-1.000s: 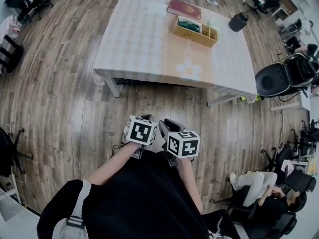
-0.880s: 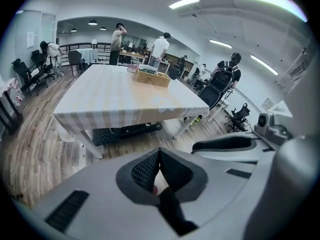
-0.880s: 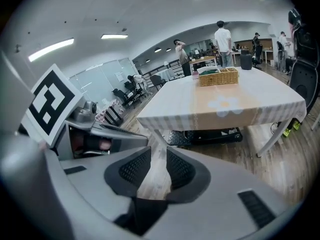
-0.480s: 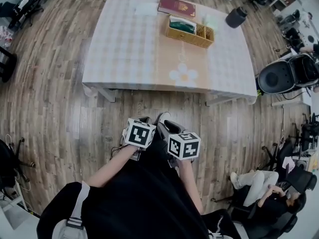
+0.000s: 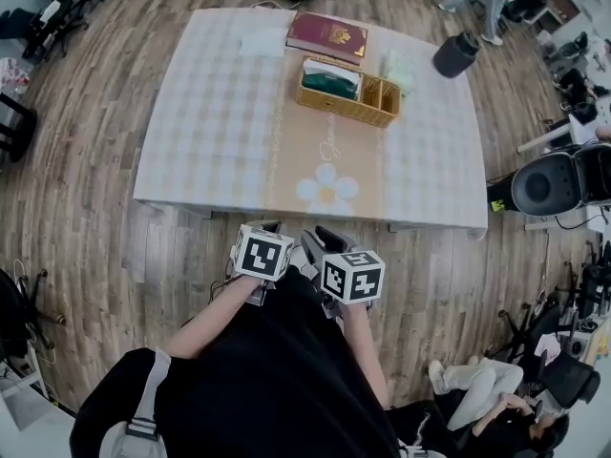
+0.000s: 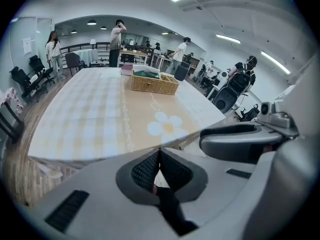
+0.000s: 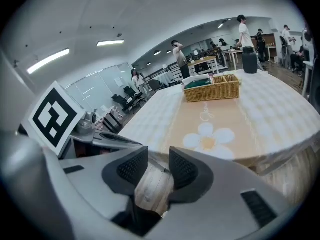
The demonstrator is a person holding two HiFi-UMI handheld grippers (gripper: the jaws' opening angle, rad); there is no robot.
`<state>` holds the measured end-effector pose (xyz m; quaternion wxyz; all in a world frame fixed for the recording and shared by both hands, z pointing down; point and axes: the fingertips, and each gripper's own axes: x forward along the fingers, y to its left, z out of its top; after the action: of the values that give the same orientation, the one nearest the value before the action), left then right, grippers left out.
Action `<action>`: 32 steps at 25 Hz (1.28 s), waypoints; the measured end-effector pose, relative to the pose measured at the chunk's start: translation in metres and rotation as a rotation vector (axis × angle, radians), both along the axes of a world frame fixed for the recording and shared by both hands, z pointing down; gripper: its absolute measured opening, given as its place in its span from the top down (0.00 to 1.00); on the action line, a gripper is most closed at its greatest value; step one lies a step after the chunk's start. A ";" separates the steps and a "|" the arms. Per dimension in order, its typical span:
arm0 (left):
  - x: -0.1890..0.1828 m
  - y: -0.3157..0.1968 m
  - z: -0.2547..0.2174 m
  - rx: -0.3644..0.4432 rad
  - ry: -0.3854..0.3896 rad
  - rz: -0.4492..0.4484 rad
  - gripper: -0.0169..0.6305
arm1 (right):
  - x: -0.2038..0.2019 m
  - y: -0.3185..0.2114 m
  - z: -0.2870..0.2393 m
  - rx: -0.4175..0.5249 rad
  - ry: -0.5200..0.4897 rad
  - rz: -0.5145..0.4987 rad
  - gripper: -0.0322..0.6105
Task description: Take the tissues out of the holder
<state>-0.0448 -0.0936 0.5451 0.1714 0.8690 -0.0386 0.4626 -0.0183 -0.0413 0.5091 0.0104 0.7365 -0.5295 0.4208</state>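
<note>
A wicker holder [image 5: 368,104] stands at the table's far middle, with a dark green tissue pack [image 5: 331,82] in its left compartment. It also shows in the left gripper view, holder [image 6: 154,84] and pack [image 6: 146,74], and in the right gripper view, holder [image 7: 212,90] and pack [image 7: 197,83]. Both grippers hang close to my body, short of the table's near edge and far from the holder. The left gripper [image 5: 268,226] [image 6: 159,153] is shut with nothing in it. The right gripper [image 5: 323,238] [image 7: 159,160] has its jaws opening, with only floor seen between them.
The table [image 5: 210,132] has a checked cloth with a flower print [image 5: 327,193]. Behind the holder lie a red book [image 5: 327,36] and a white sheet [image 5: 263,41]; a black cylinder [image 5: 454,53] stands at the far right. Office chairs [image 5: 558,179] and seated people crowd the right side.
The table has come nearer and lower in the head view as I step toward it. Both grippers stay in the same place before my body.
</note>
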 end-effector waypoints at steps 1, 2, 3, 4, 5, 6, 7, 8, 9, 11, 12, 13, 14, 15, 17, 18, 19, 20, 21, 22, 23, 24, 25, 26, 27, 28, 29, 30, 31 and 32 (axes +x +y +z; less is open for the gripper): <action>0.013 0.000 0.000 0.002 -0.002 -0.010 0.96 | 0.013 0.000 0.000 0.001 -0.001 -0.010 0.75; 0.026 -0.001 -0.002 0.004 -0.003 -0.021 0.96 | 0.027 0.000 -0.001 0.004 -0.001 -0.021 0.75; 0.037 -0.002 -0.005 0.007 -0.005 -0.034 0.96 | 0.039 -0.001 -0.002 0.010 -0.001 -0.033 0.75; 0.047 -0.005 -0.009 0.010 -0.006 -0.049 0.96 | 0.051 -0.003 -0.004 0.018 0.000 -0.047 0.75; 0.056 -0.008 -0.012 0.016 -0.007 -0.065 0.96 | 0.062 -0.006 -0.005 0.026 0.001 -0.062 0.74; 0.064 -0.012 -0.014 0.025 -0.005 -0.078 0.96 | 0.071 -0.009 -0.006 0.030 0.003 -0.077 0.73; 0.070 -0.015 -0.015 0.032 -0.004 -0.090 0.96 | 0.079 -0.012 -0.007 0.032 0.008 -0.094 0.71; 0.074 -0.019 -0.016 0.034 -0.004 -0.101 0.96 | 0.086 -0.016 -0.008 0.031 0.014 -0.110 0.69; 0.076 -0.023 -0.016 0.033 -0.007 -0.111 0.96 | 0.092 -0.021 -0.009 0.030 0.023 -0.124 0.67; 0.083 -0.031 -0.016 0.036 -0.012 -0.128 0.96 | 0.106 -0.030 -0.011 0.033 0.037 -0.141 0.66; 0.088 -0.032 -0.016 0.037 -0.014 -0.132 0.96 | 0.114 -0.032 -0.012 0.037 0.040 -0.141 0.66; 0.094 -0.032 -0.015 0.037 -0.016 -0.134 0.96 | 0.124 -0.032 -0.014 0.044 0.043 -0.136 0.66; 0.100 -0.031 -0.015 0.034 -0.018 -0.136 0.96 | 0.133 -0.031 -0.016 0.050 0.051 -0.132 0.66; 0.107 -0.032 -0.015 0.030 -0.017 -0.138 0.96 | 0.141 -0.032 -0.018 0.051 0.065 -0.135 0.66; 0.119 -0.035 -0.016 0.023 -0.013 -0.144 0.96 | 0.156 -0.036 -0.022 0.039 0.118 -0.163 0.63; 0.125 -0.038 -0.017 0.019 -0.010 -0.147 0.96 | 0.163 -0.038 -0.024 0.029 0.149 -0.178 0.63; 0.132 -0.041 -0.017 0.015 -0.007 -0.148 0.96 | 0.170 -0.042 -0.025 0.023 0.173 -0.189 0.62; 0.139 -0.044 -0.017 0.012 -0.005 -0.146 0.96 | 0.176 -0.047 -0.027 0.024 0.179 -0.194 0.62; 0.146 -0.049 -0.015 0.008 -0.001 -0.144 0.96 | 0.182 -0.053 -0.029 0.036 0.167 -0.194 0.62; 0.153 -0.055 -0.013 0.004 0.004 -0.143 0.96 | 0.187 -0.060 -0.031 0.052 0.143 -0.191 0.62; 0.160 -0.060 -0.010 -0.001 0.008 -0.144 0.96 | 0.192 -0.067 -0.034 0.065 0.123 -0.188 0.62; 0.165 -0.065 -0.008 -0.009 0.009 -0.145 0.96 | 0.198 -0.073 -0.035 0.066 0.121 -0.189 0.61; 0.169 -0.069 -0.008 -0.015 0.009 -0.146 0.96 | 0.202 -0.078 -0.036 0.055 0.138 -0.198 0.61; 0.170 -0.071 -0.008 -0.019 0.009 -0.148 0.96 | 0.203 -0.080 -0.036 0.039 0.165 -0.213 0.61; 0.168 -0.071 -0.008 -0.022 0.010 -0.149 0.96 | 0.202 -0.081 -0.037 0.024 0.194 -0.232 0.60; 0.162 -0.067 -0.009 -0.026 0.012 -0.151 0.96 | 0.196 -0.080 -0.037 0.016 0.217 -0.251 0.59; 0.153 -0.060 -0.009 -0.030 0.015 -0.155 0.96 | 0.187 -0.076 -0.039 0.017 0.236 -0.269 0.56; 0.140 -0.051 -0.010 -0.036 0.018 -0.160 0.96 | 0.175 -0.070 -0.041 0.024 0.255 -0.288 0.53; 0.127 -0.041 -0.010 -0.043 0.021 -0.164 0.96 | 0.162 -0.063 -0.044 0.030 0.278 -0.309 0.52; 0.116 -0.033 -0.011 -0.051 0.023 -0.168 0.96 | 0.152 -0.058 -0.046 0.030 0.308 -0.332 0.52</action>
<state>0.0707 -0.1266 0.5339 0.2323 0.8632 -0.0977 0.4375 0.1336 -0.0996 0.4635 0.1493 0.6949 -0.6418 0.2878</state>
